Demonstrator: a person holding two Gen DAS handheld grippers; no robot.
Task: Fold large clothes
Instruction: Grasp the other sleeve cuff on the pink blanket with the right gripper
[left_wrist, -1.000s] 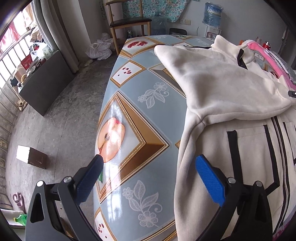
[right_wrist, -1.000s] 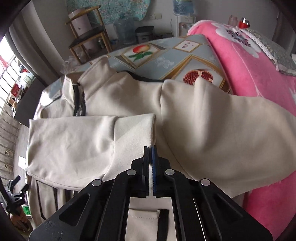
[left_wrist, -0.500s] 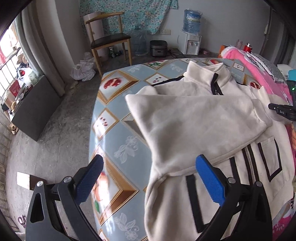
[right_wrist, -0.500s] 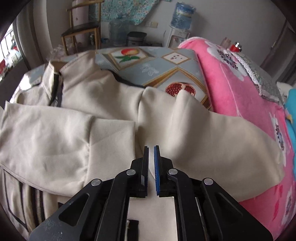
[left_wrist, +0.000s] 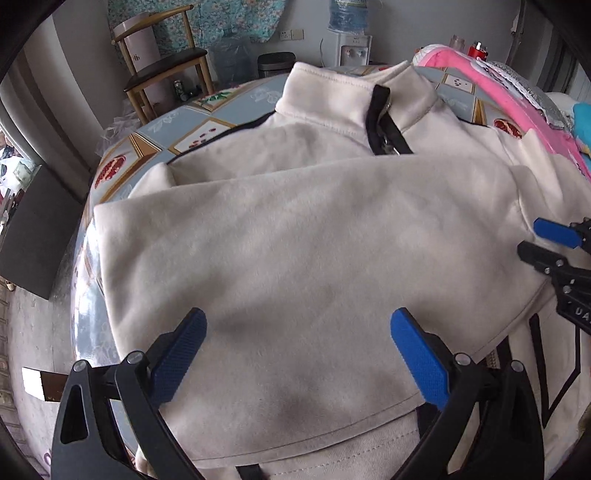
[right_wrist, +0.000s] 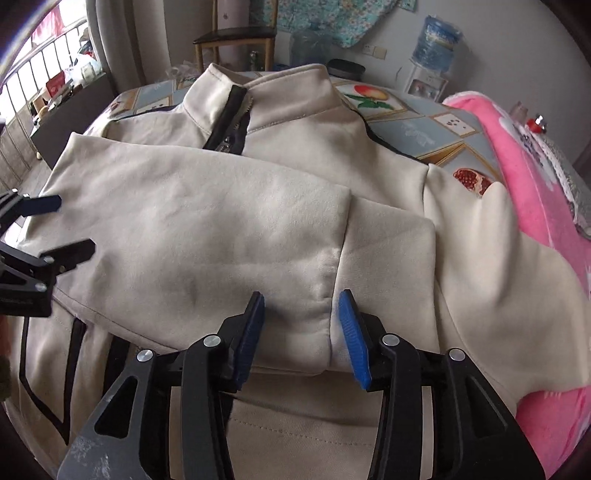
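A cream jacket (left_wrist: 314, 229) with a black zip and stand-up collar lies face up on the table. One sleeve (right_wrist: 207, 229) is folded flat across its chest. My left gripper (left_wrist: 297, 343) hovers open over that sleeve, with nothing between its pads; it also shows at the left edge of the right wrist view as the left gripper (right_wrist: 55, 225). My right gripper (right_wrist: 301, 317) is over the sleeve's cuff (right_wrist: 306, 332), jaws opening. The cuff lies between the pads, which stand apart from it. In the left wrist view the right gripper (left_wrist: 543, 240) pokes in from the right.
The round table (left_wrist: 147, 147) has a blue fruit-patterned cover. A pink blanket (right_wrist: 535, 184) is heaped along the jacket's right side. Behind the table stand a wooden chair (left_wrist: 166, 70) and a water dispenser (right_wrist: 436, 48). A dark cabinet (left_wrist: 33, 229) sits on the floor at left.
My right gripper, shut on the sleeve cuff a second ago, has opened and let it lie. My left gripper moved right from the table's edge to over the folded sleeve.
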